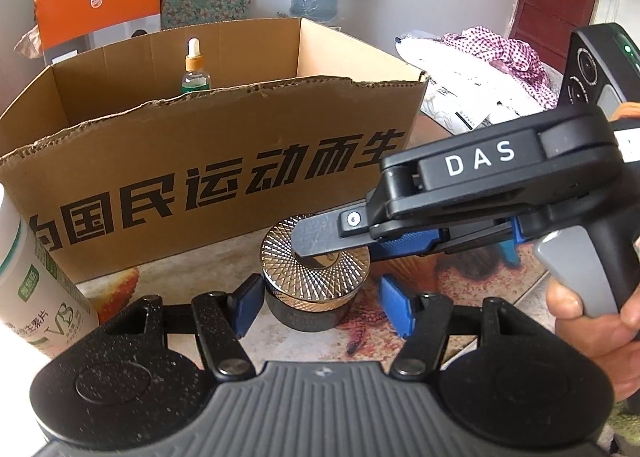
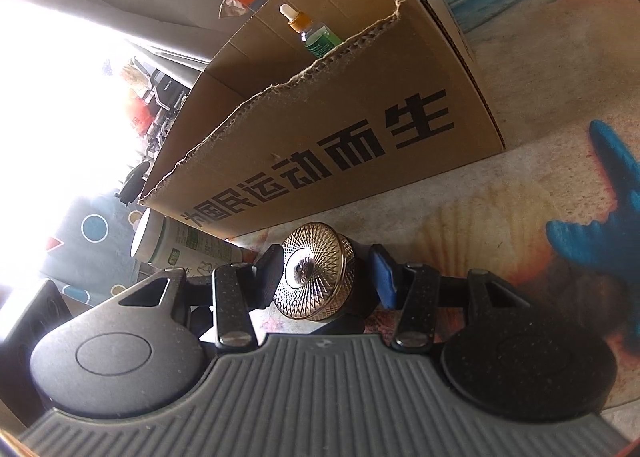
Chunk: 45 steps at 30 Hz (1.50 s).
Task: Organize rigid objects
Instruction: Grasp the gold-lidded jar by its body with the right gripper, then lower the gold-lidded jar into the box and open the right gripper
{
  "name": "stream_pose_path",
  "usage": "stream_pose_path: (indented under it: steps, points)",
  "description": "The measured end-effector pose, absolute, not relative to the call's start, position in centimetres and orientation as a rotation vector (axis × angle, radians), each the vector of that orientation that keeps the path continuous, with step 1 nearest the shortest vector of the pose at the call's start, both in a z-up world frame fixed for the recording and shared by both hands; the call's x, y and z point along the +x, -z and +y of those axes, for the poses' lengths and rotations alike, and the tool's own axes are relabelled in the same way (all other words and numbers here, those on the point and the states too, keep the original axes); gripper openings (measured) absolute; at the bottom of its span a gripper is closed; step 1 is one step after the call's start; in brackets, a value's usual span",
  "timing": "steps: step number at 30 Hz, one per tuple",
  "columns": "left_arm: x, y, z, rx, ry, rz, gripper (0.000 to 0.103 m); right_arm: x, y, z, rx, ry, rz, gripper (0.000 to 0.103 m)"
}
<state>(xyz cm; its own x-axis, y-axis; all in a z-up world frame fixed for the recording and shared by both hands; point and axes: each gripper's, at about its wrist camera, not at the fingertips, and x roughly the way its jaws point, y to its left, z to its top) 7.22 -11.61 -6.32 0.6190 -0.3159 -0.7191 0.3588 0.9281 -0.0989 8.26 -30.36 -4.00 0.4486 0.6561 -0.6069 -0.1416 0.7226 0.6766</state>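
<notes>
Left wrist view: left gripper [image 1: 320, 297] jaws apart, flanking the jar [image 1: 316, 277].
Right gripper [image 1: 316, 241]: clamped on jar lid.
Ahead: cardboard box [image 1: 224, 177] blocks, dropper bottle [image 1: 195, 69] inside.
Left: white bottle [image 1: 36, 289].

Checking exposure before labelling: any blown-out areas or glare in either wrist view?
Right wrist view: the left side is washed out white by daylight, and the jar's gold lid carries a bright central reflection. Left wrist view: evenly lit, cardboard box lettering crisp, only fisheye bending at the edges.

The right gripper [image 1: 320, 235] bore "DAS", the cardboard box [image 1: 224, 173] read "国民运动而生", and the white bottle [image 1: 36, 289] showed "VB".
</notes>
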Motion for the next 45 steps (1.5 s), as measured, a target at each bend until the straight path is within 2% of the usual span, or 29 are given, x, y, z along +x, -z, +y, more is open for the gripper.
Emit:
stream_pose_path:
  steps: [8,17,31,36,41,45]
  points:
    - [8.5,7.5,-12.4,0.081,0.376,0.830,0.063,8.5,4.6,-30.5,0.614,-0.525,0.992,0.047]
    - [9.3,7.7,-12.7,0.093,0.352,0.822,0.058,8.8,5.1,-30.8,0.638,-0.529,0.993,0.051]
    - [8.0,7.1,-12.5,0.070,0.373,0.805,0.057,7.9,4.0,-30.0,0.587,-0.518,0.979,0.049]
    - [6.5,4.4,-12.0,0.063,0.374,0.747,0.057,6.6,1.4,-29.6,0.554,-0.537,0.934,0.049]
    - [5.9,-0.9,-11.1,0.056,0.353,0.633,0.057,6.0,-4.0,-28.9,0.489,-0.590,0.825,0.049]
    - [8.3,-4.7,-10.3,0.029,0.340,0.579,0.057,7.6,-8.6,-27.9,0.407,-0.631,0.729,0.049]
